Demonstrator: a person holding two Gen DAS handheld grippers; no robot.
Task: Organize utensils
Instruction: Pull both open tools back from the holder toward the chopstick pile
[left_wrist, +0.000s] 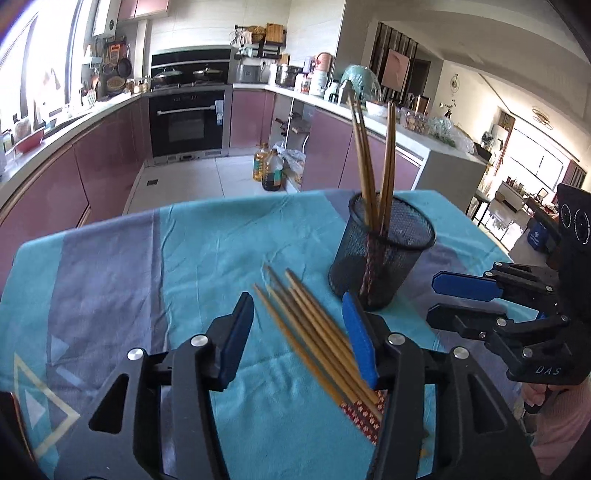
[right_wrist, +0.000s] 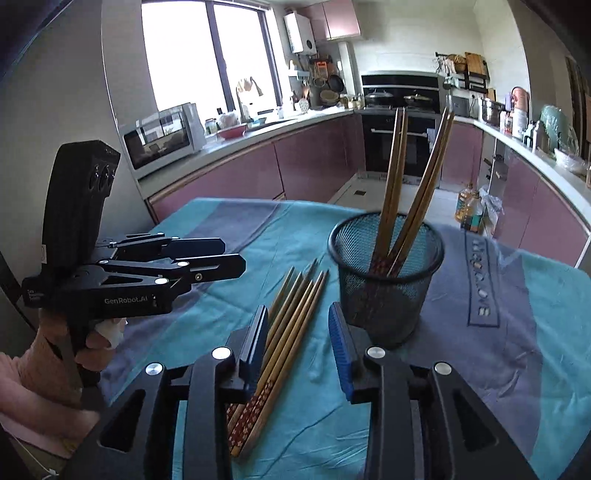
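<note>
Chopsticks, loose bundle, flat on the table's teal and grey cloth, tips fanned away, patterned red ends nearest the cameras. Left hand-held gripper: jaws partly open, blue pads either side of the bundle, right pad just over its near end, nothing gripped. Right hand-held gripper: jaws partly open, narrower than the left; bundle runs up beside the left pad, contact not clear, no grip seen. Each hand-held gripper visible from the other's camera, held by a hand in a pink sleeve, fingers pointing toward the bundle. Just beyond the bundle, black mesh cup, upright on the cloth, near the right pad in both views. Inside it, more chopsticks, standing tilted, leaning apart in two groups, thin tips up. Farther off, kitchen with mauve cabinets, a black oven and oil bottles on the floor.
</note>
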